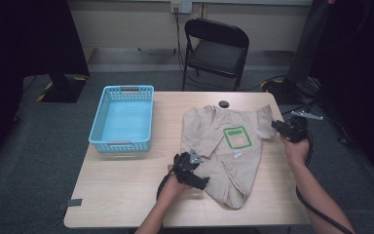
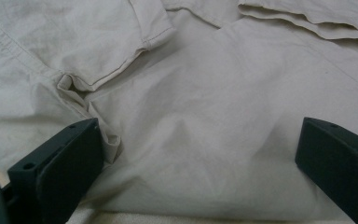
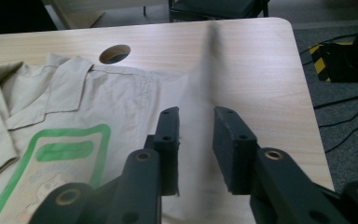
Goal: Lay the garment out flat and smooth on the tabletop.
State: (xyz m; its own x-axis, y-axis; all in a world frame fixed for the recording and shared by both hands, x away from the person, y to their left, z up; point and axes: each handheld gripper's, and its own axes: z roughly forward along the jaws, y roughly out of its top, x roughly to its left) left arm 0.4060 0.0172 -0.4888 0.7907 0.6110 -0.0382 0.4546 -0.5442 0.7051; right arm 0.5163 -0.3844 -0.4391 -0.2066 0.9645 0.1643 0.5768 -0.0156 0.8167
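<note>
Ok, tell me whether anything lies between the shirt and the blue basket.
Nothing visible does. The beige cotton shirt with a green patch lies flat on the wooden table, and the bare tabletop separates it from the empty light-blue plastic basket at its left.

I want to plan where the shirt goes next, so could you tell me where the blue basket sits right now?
In the high view, the blue basket stands on the table's far left part, left of the beige shirt.

Black two-jaw grippers (image 1: 190,168), trailing black cables, seemingly bare forearms
</note>
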